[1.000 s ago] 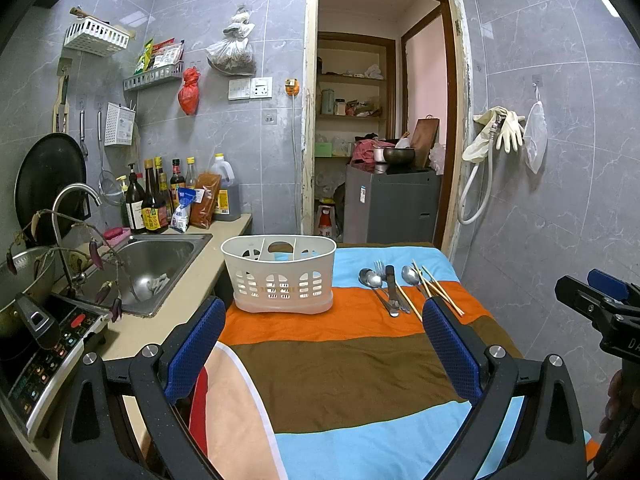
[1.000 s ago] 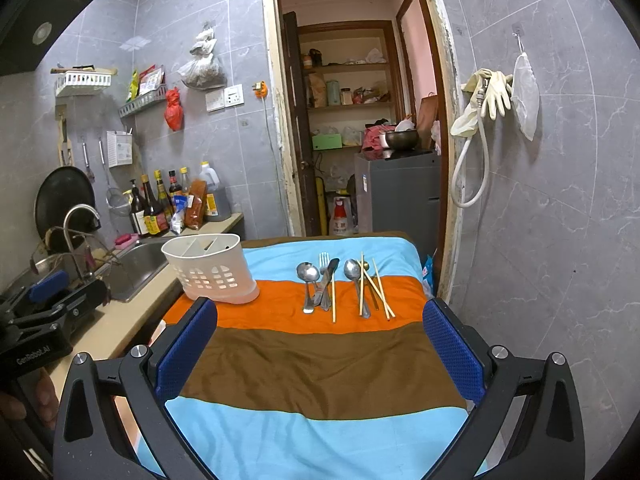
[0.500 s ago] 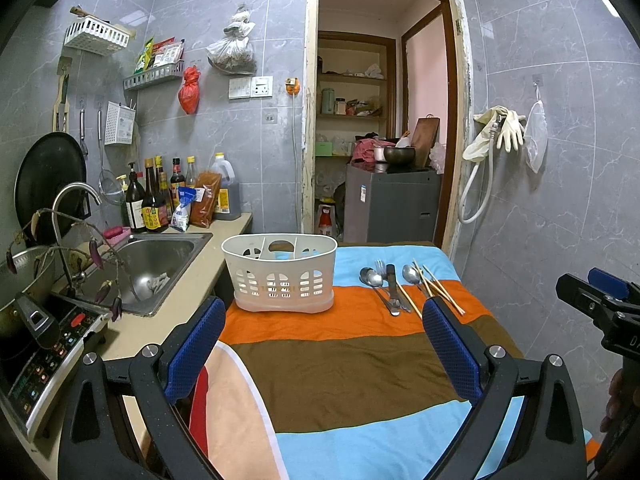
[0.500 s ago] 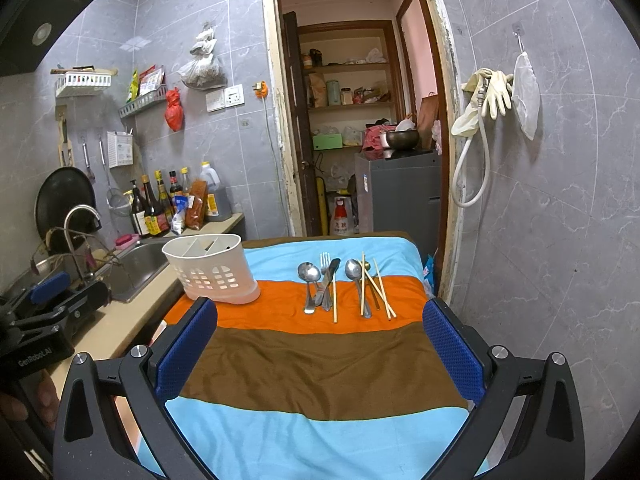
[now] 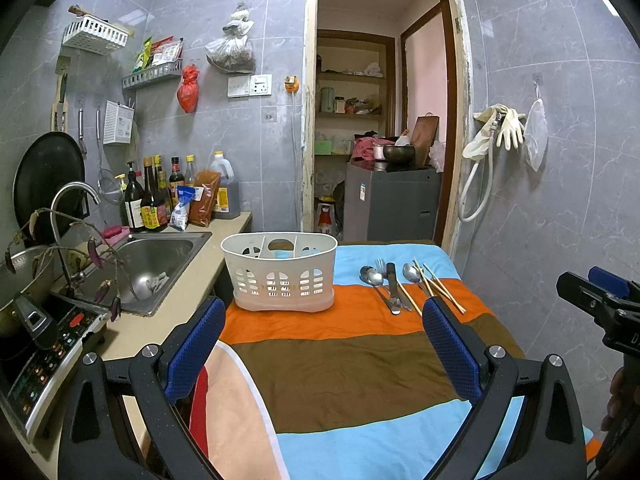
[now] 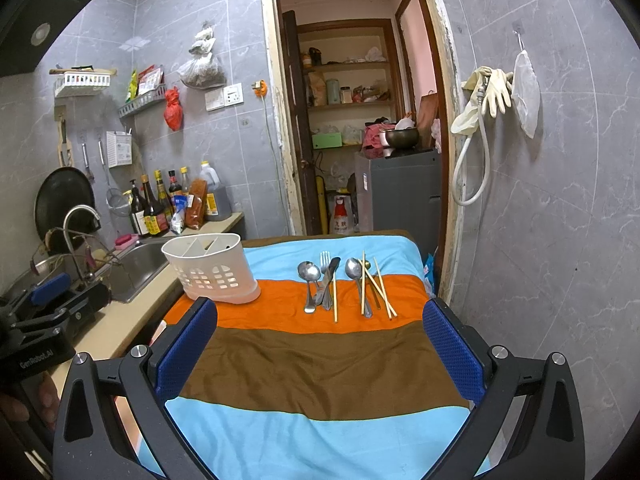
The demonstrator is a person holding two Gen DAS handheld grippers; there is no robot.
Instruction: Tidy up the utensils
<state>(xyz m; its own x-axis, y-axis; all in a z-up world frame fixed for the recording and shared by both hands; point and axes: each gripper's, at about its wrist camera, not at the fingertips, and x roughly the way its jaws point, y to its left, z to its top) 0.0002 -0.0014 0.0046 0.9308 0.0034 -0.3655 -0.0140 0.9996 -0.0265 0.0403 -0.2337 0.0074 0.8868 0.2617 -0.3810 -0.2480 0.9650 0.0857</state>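
A white slotted utensil basket (image 5: 280,276) (image 6: 212,268) stands on the orange stripe of the striped cloth, at the table's far left. To its right lie two spoons (image 5: 374,278) (image 6: 309,272), a fork (image 6: 325,258), a knife (image 5: 392,284) (image 6: 330,280) and several wooden chopsticks (image 5: 438,286) (image 6: 378,288), side by side. My left gripper (image 5: 324,344) is open and empty above the brown stripe, short of the basket. My right gripper (image 6: 320,344) is open and empty, short of the utensils.
The striped cloth (image 5: 340,368) (image 6: 320,368) covers the table. A steel sink (image 5: 156,260) with tap, bottles (image 5: 152,200) and an induction cooker (image 5: 44,348) line the counter at left. A tiled wall (image 6: 540,240) runs close at right. A doorway stands behind.
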